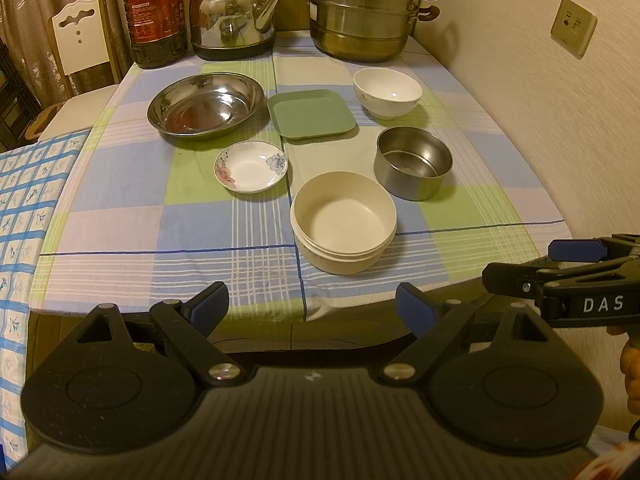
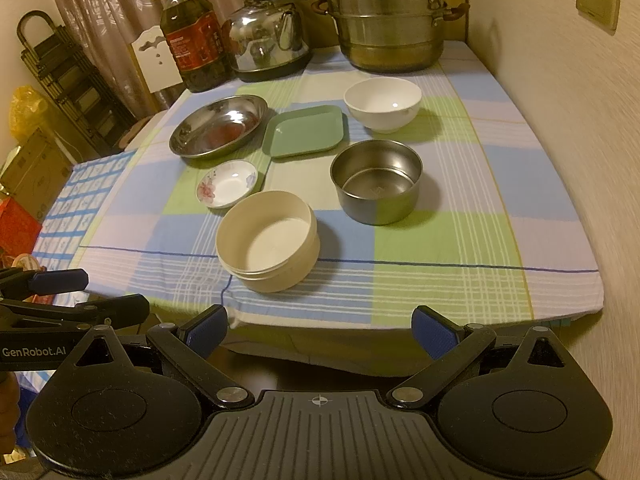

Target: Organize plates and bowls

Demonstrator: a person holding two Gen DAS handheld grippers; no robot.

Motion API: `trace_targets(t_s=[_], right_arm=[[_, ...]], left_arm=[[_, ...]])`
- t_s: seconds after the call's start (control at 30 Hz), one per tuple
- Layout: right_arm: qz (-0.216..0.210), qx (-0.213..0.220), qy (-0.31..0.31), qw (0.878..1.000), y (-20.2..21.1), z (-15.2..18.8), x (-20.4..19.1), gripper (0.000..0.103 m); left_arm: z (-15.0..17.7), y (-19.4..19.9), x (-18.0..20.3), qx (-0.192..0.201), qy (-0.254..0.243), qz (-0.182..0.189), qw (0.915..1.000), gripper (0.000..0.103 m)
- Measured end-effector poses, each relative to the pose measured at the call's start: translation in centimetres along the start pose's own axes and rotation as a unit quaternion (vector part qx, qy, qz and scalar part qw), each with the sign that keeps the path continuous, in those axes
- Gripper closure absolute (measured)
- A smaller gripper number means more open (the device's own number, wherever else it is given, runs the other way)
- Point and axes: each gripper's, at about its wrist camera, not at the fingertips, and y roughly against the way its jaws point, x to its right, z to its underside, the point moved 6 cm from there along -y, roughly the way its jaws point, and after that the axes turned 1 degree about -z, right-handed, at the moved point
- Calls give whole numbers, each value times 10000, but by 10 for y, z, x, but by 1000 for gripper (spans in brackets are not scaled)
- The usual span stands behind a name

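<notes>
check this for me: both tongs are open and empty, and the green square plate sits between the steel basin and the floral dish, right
Not quite. The green square plate sits between the steel basin and the white bowl; the floral dish lies nearer, as the left wrist view shows. Both tongs are open and empty.

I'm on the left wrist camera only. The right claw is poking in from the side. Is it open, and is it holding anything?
Observer: The right claw is open and empty. Its blue pads are spread wide, and it sits short of the table's near edge.
Operator: There's something dark at my far left, by the curtain. What is it?
Observer: It's a black folding rack standing against the curtain.
Operator: Is there anything else over there?
Observer: A yellow bag sits beside the rack, on top of a cardboard box.
</notes>
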Motion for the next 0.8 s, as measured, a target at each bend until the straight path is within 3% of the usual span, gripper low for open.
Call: trace_targets(t_s=[0.47, 0.8], right_arm=[[-61, 48, -22, 10000, -3, -7, 9, 4], [-101, 81, -54, 9999, -16, -23, 3, 4]], left_arm=[[-10, -2, 5, -3, 43, 5, 10000, 13], [-25, -14, -13, 24, 81, -77, 9999, 13]])
